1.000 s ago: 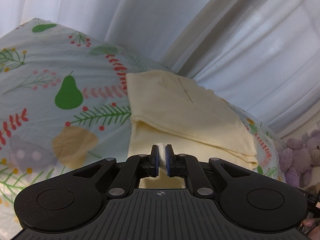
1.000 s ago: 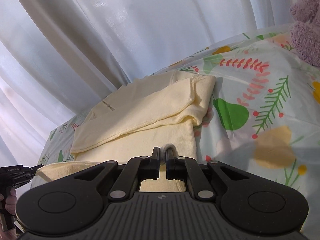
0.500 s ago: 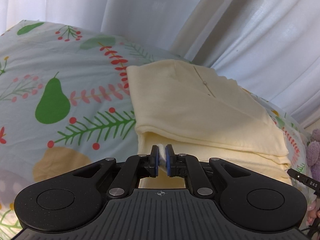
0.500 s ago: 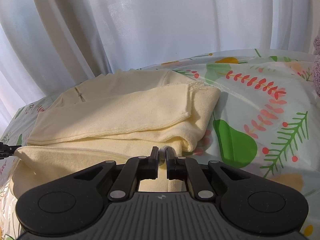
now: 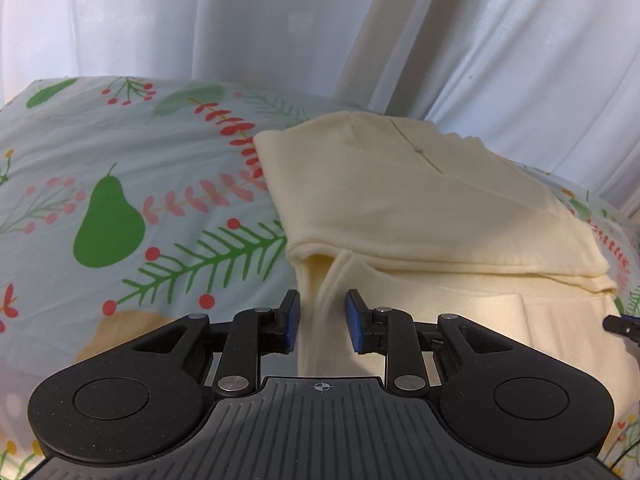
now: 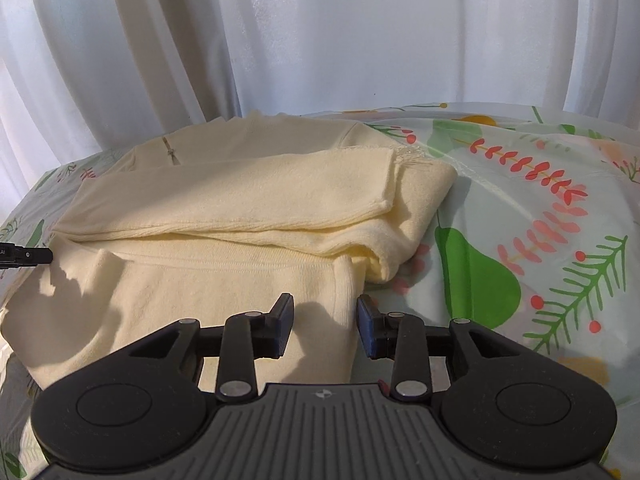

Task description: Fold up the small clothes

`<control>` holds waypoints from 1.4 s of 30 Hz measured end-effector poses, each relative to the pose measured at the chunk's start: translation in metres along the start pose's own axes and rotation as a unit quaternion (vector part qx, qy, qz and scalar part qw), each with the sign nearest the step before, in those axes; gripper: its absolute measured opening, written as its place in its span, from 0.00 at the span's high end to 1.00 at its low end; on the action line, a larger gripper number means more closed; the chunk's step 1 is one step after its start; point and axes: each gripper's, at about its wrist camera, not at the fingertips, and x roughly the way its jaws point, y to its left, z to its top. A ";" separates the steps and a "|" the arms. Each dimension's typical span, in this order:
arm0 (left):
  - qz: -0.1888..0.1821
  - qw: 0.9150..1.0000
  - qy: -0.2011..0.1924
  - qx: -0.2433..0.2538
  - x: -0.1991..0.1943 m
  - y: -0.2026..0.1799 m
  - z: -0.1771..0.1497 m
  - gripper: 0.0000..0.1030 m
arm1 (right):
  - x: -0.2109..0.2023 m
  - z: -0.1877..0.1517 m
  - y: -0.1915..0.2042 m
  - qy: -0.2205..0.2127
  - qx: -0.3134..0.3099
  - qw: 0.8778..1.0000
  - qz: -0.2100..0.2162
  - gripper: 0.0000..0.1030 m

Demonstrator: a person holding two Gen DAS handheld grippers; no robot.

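A pale yellow garment [image 5: 400, 208] lies folded on the printed bedsheet [image 5: 120, 200]; its sleeves are folded across the body and its lower part is folded up toward me. My left gripper [image 5: 319, 310] is open, its jaws either side of the garment's near left corner. In the right wrist view the same garment [image 6: 240, 208] fills the middle. My right gripper [image 6: 325, 314] is open over the garment's near right corner. Neither gripper holds cloth.
White curtains [image 6: 320, 40] hang behind the bed. The sheet [image 6: 520, 240] with pear and branch prints spreads to the sides. The other gripper's tip shows at the frame edges, in the left wrist view [image 5: 624, 325] and the right wrist view [image 6: 24, 257].
Both grippers were shut on the garment's hem and carried it forward over the body. Now both have opened and let the cloth go, lying folded.
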 end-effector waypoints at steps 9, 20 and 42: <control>-0.014 0.999 -0.003 0.030 0.001 -0.010 -0.001 0.84 | -0.004 -0.004 0.013 -0.011 -0.044 0.999 -0.012 0.92; -0.021 0.998 0.011 0.050 0.007 -0.018 -0.003 0.89 | 0.004 -0.004 0.017 0.003 -0.056 0.998 -0.019 0.90; 0.010 0.997 -0.054 0.052 0.036 -0.044 0.092 0.91 | 0.038 0.074 0.011 -0.064 -0.060 0.994 -0.070 0.93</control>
